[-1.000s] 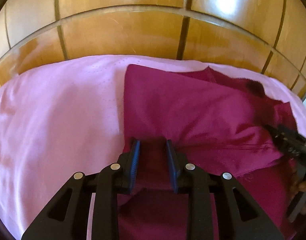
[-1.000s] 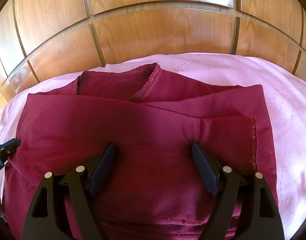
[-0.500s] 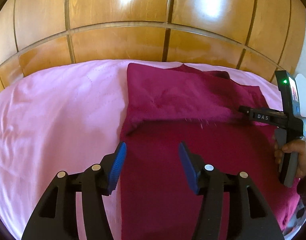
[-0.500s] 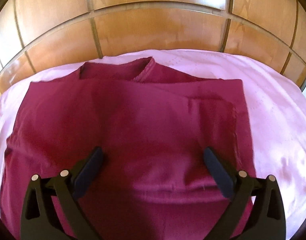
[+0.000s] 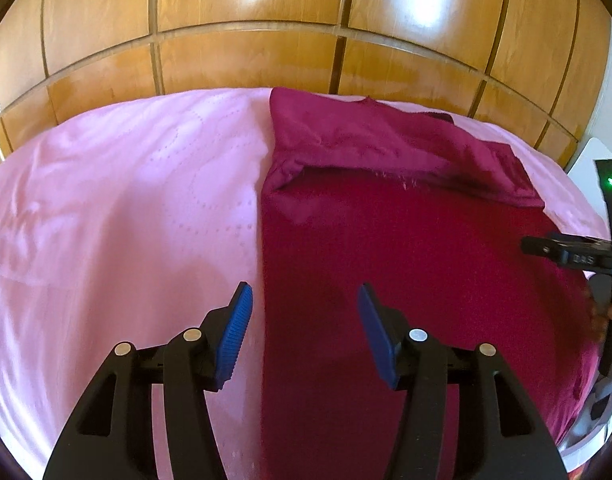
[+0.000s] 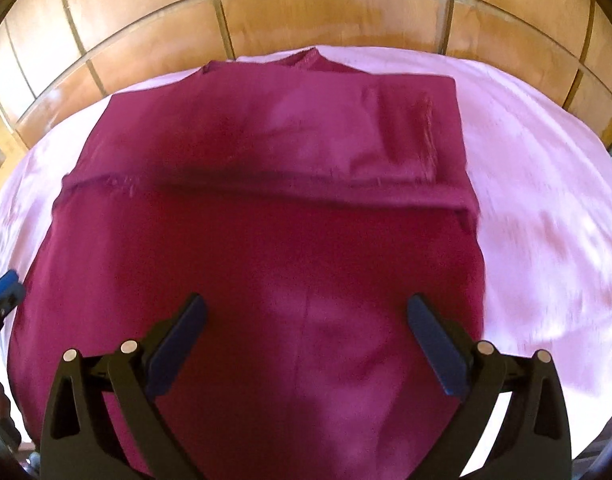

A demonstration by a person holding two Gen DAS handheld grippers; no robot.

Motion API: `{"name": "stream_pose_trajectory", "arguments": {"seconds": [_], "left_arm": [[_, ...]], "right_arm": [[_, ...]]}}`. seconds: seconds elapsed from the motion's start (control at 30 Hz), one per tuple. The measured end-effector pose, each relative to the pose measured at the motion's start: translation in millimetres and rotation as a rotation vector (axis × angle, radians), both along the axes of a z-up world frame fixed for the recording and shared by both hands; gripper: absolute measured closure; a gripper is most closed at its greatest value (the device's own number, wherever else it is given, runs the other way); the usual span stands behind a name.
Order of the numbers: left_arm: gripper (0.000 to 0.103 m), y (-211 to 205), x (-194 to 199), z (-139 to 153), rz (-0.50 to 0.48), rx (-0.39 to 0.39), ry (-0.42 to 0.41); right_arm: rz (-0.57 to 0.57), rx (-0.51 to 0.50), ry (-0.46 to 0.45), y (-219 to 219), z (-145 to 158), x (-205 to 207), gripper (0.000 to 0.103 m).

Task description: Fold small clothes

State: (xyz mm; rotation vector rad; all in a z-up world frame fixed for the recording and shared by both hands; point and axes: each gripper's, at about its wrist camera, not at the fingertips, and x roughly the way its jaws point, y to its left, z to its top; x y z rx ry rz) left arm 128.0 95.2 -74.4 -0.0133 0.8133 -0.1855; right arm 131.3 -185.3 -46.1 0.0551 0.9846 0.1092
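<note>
A dark red garment lies flat on a pink bedsheet, with its far part folded toward me into a flap. It fills the middle of the right wrist view. My left gripper is open and empty, above the garment's left edge. My right gripper is open and empty, above the near part of the garment. The right gripper also shows at the right edge of the left wrist view.
A glossy wooden panelled headboard stands behind the bed, also in the right wrist view. Pink sheet spreads left of the garment and right of it. A white surface shows at the far right.
My left gripper let go of the garment's edge, opened and drew back. My right gripper opened wider and drew back too. The folded flap now lies settled across the far part of the garment.
</note>
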Motion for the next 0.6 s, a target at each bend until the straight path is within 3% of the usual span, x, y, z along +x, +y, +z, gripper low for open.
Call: {"name": "stream_pose_trajectory", "arguments": {"seconds": [0.6], "left_arm": [[0.049, 18, -37, -14, -0.029, 0.012, 0.026]], "right_arm": [[-0.015, 0.060, -0.014, -21, 10, -73, 0.003]]}}
